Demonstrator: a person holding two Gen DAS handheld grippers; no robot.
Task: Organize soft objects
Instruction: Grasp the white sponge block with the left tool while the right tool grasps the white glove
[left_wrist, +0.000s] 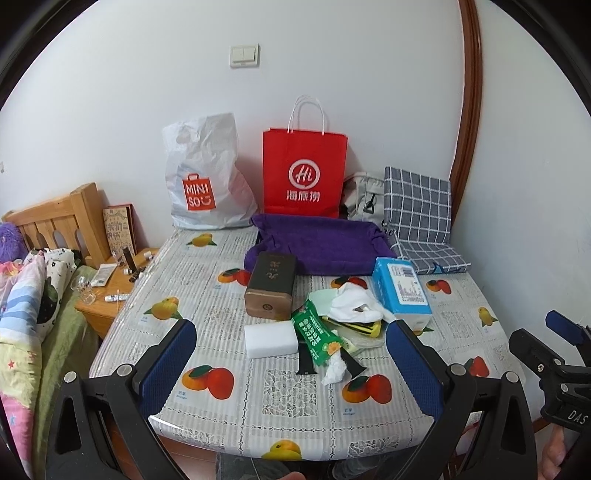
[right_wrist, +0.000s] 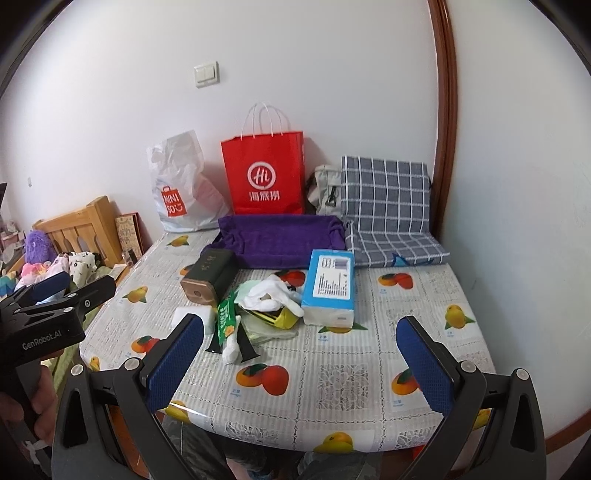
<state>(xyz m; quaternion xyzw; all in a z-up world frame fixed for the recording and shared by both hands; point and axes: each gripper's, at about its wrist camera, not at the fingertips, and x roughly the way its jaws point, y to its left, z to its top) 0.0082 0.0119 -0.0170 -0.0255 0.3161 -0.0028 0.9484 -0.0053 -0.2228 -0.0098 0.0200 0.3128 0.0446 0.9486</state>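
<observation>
Both the left gripper and right gripper are hovering wide open and empty. Behind the white sponge, the purple tray is sitting near the tissue pack.

- Left gripper: two flat fingers faced with dark blue, finely dimpled pads, each on a black arm.
- A round silver screw sits at the base of each arm, a second one farther out on the black frame.
- The frame has triangular cut-outs to either side.
- Right gripper: the same build, blue pads, black arms, silver screws.
- Seen from the right gripper, the left one's black body bears white lettering "GenRobot.AI".
- Seen from the left gripper, the right one's body shows white letters "DAS".
- A hand wraps the left gripper's black handle.
</observation>
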